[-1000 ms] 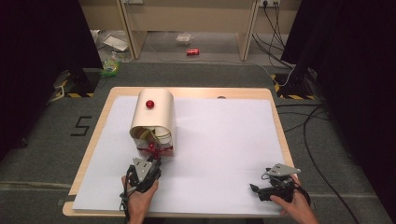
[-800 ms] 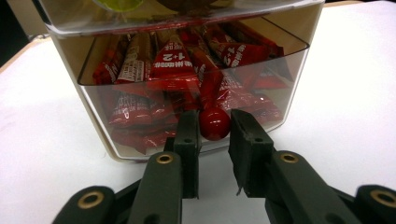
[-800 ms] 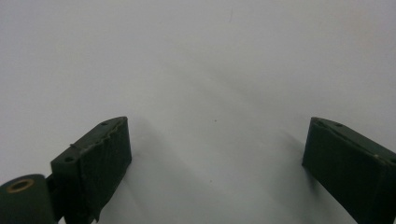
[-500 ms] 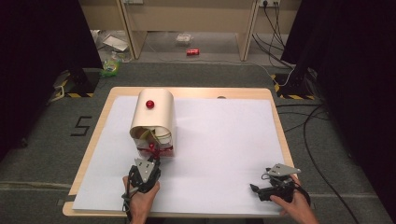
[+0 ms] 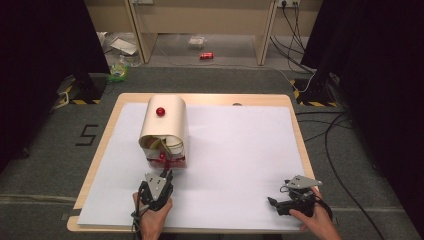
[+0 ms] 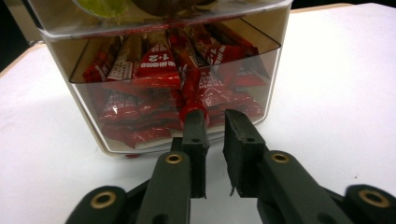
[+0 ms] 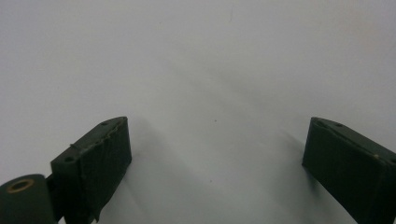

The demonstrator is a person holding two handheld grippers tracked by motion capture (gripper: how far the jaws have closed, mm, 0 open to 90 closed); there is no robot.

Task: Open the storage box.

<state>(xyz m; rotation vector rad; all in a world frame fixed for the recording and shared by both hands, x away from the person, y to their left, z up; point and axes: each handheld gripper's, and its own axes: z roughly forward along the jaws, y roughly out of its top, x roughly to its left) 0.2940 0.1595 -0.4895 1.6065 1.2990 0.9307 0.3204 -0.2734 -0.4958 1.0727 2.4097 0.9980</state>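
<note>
Near edge of the desk, both hands in from the bottom. Left tongs at near left, pointing far toward the box, tips just short of its clear front. Jaws just been closing, now only a narrow gap apart, with nothing pinched between them in the left gripper view; gap centred at the tongs' tips, right at the red knob on the drawer front. Left jaw tip overlapping the knob in that view; cannot tell whether touching. Right tongs at near right, lying low over the white sheet, well apart from the box. Jaws spread wide in the right gripper view, bare white sheet between them, holding nothing.

Farther in, box standing on the left half of the sheet, cream rounded top, clear front facing near. Lower drawer packed with red sachets; upper shelf holding something yellow-green, too cropped to name. Second red knob on the curved top.

Beyond the desk, grey floor with cables at right, a red can and some wrappers near the far cabinets.
</note>
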